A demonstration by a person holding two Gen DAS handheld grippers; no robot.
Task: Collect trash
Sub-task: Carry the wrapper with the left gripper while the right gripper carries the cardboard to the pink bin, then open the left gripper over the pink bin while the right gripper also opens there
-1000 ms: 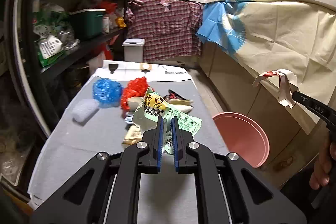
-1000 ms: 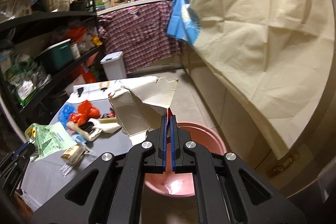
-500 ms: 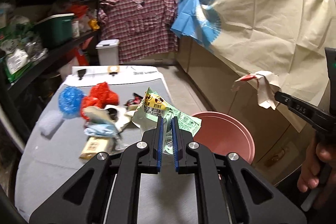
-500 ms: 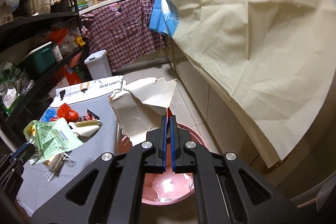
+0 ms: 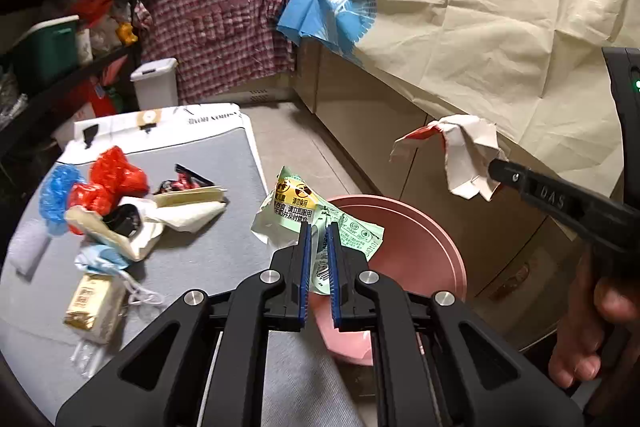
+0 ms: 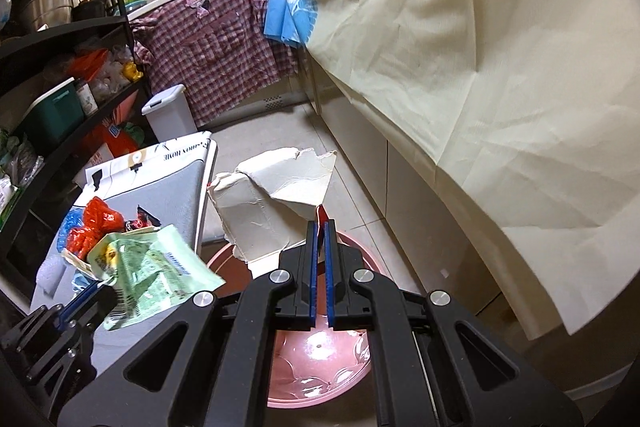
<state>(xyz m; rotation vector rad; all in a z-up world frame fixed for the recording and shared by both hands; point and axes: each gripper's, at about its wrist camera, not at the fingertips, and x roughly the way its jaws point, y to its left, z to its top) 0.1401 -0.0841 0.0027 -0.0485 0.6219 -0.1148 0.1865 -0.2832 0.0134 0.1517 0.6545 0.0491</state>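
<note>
Beside the grey table (image 5: 208, 259) sat the pink basin (image 6: 320, 363); I had my left gripper (image 5: 318, 243) pinching a green wrapper (image 5: 304, 211) and my right gripper (image 6: 319, 247) pinching torn cardboard (image 6: 272, 203), both held above it for dropping.

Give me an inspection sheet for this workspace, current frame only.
Surface: grey padded tabletop, trash piled at its far left.
Job's things: green printed wrapper; torn white cardboard carton; round pink plastic basin on the floor.
Clutter: red plastic bag, blue plastic bag, beige snack packet.
Tools: left tool shut on wrapper; right tool shut on carton, over basin.
Cables: nothing seen.
Surroundings: cream cloth draping counter, black shelving.
</note>
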